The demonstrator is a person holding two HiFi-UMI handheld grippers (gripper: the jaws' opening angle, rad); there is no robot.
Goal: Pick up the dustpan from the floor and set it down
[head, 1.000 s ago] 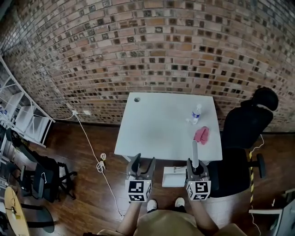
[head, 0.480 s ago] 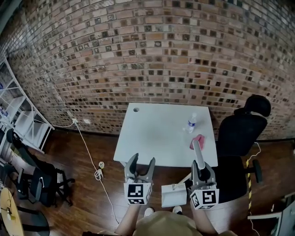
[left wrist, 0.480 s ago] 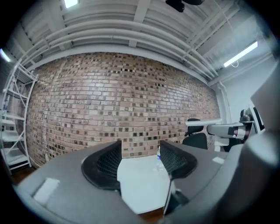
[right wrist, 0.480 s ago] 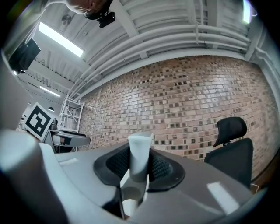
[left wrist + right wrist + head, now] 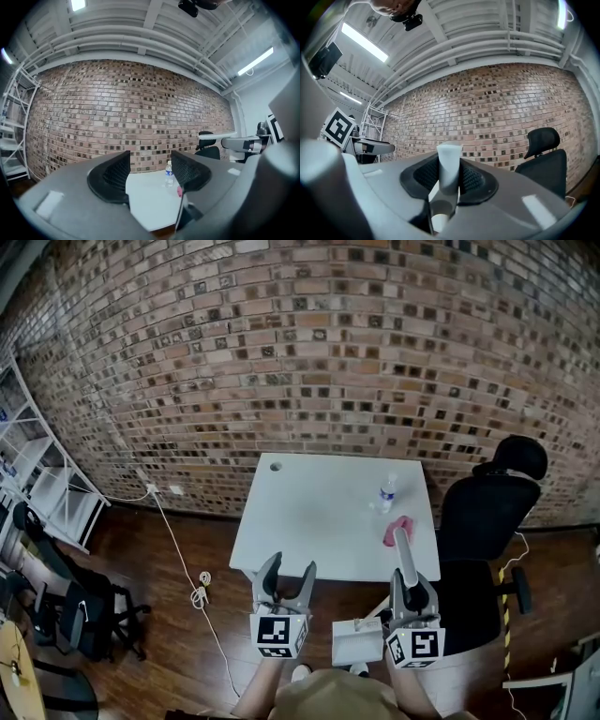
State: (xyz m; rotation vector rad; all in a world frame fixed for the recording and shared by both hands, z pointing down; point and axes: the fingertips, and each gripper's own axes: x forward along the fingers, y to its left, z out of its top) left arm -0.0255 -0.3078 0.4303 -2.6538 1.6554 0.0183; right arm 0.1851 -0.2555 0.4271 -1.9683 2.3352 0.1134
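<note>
The white dustpan (image 5: 357,641) hangs above the wooden floor in front of the person's legs. Its pale handle (image 5: 403,554) sticks up through my right gripper (image 5: 405,579), which is shut on it. In the right gripper view the handle (image 5: 449,164) stands pinched between the two black pads of that gripper (image 5: 449,177). My left gripper (image 5: 284,573) is held to the left of the dustpan at about the same height, open with nothing between its fingers. In the left gripper view the open left gripper (image 5: 150,171) looks level toward the table.
A white table (image 5: 319,521) stands ahead against the brick wall, bearing a water bottle (image 5: 386,494) and a pink cloth (image 5: 396,531). A black office chair (image 5: 487,512) is at its right. A white cable (image 5: 187,549) runs across the floor at left, near a metal shelf (image 5: 37,484).
Both grippers have risen, the right one carrying the dustpan up from the floor. Over the last half second they have hardly moved.
</note>
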